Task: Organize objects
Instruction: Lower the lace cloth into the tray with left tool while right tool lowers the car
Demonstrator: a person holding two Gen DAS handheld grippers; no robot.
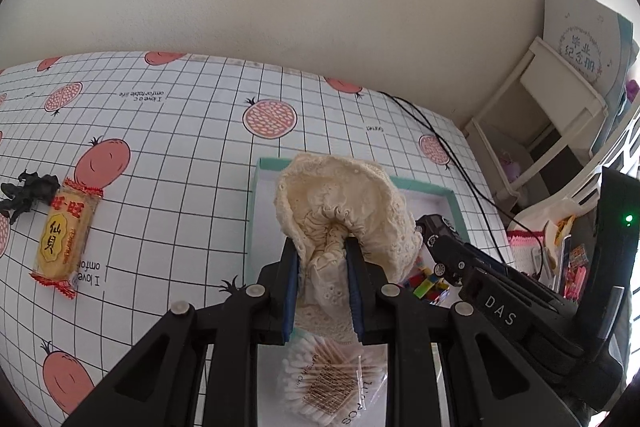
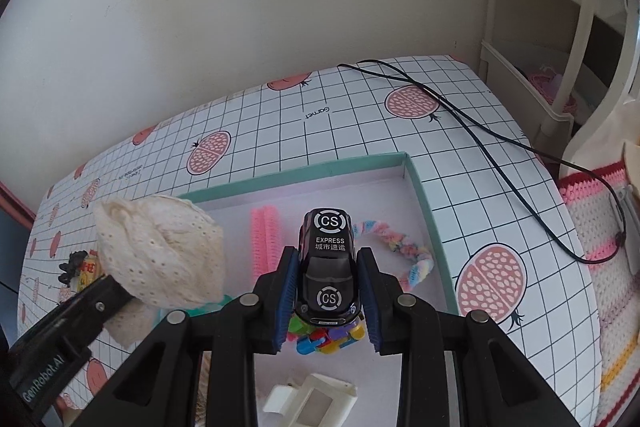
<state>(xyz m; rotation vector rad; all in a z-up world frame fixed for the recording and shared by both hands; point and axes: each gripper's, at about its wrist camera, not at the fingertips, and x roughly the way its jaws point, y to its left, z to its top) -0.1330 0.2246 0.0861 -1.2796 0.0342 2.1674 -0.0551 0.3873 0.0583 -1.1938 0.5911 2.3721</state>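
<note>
Pinching toy car (image 2: 329,267) between right jaws (over tray (image 2: 424,187)).

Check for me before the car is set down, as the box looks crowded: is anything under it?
Yes. The right gripper holds the black toy car over the teal-rimmed box, directly above a pile of coloured building bricks. Bare floor lies further back.

1. The cream lace cloth (image 1: 344,211) hides much of the teal tray (image 1: 424,187) floor.
2. The black toy car (image 2: 329,267) covers part of the coloured blocks (image 2: 320,341).
3. The white plastic piece (image 2: 312,401) is cut off by the bottom edge.
4. The cotton swab bag (image 1: 328,383) is partly behind the left gripper (image 1: 322,259).
</note>
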